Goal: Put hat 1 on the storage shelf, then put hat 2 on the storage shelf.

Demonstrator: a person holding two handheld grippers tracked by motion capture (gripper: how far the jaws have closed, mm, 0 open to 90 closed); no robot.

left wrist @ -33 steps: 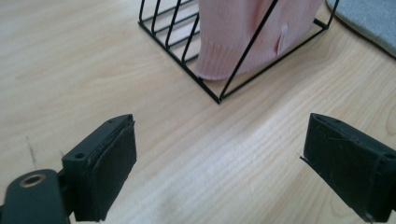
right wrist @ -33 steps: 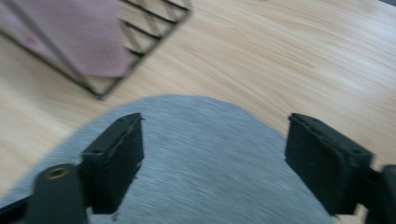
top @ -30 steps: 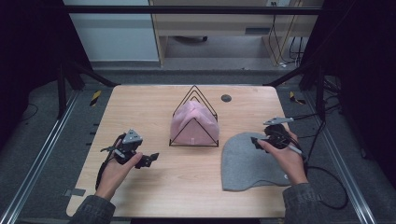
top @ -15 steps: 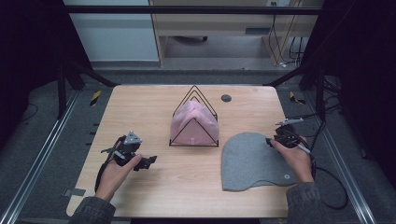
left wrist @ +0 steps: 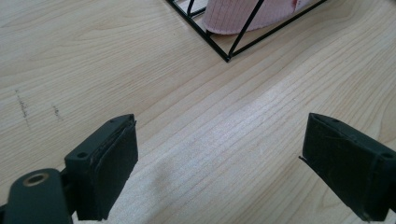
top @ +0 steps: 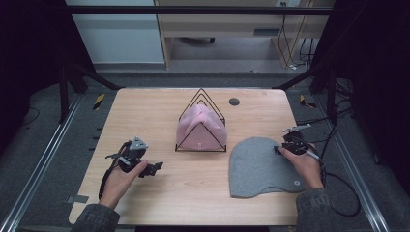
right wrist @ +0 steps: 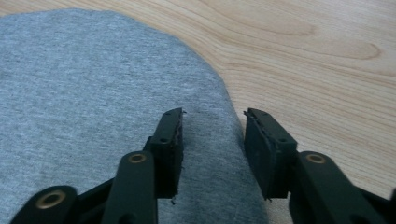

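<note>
From the high view I see my right gripper [top: 286, 146] down at the far right edge of the grey hat [top: 261, 166], which lies flat on the near right part of the table [top: 145, 111]. That view is too small to show how the jaws stand. The right gripper view [right wrist: 212, 140] settles it: the jaws have just been closing and now stand partly apart, straddling a strip of the grey hat [right wrist: 93, 93] right at its curved edge, with one jaw over the fabric and the other at the edge by the bare wood; I cannot tell whether the pads press the cloth yet. My left gripper [top: 145, 166] sits at the near left of the table, well apart from the hat. In the left gripper view [left wrist: 219, 154] its jaws are spread wide over bare wood, with nothing between them. That view also catches a near corner of the black wire rack [left wrist: 224, 49] and the pink hat [left wrist: 243, 14] resting in it. The high view shows the rack [top: 200, 123] standing at mid-table with the pink hat [top: 200, 128] draped inside it, just left of the grey hat. A small round tag [top: 296, 183] shows near the grey hat's near right corner; I cannot read any writing on it. A dark round plug [top: 234, 101] sits in the far part of the tabletop.
</note>
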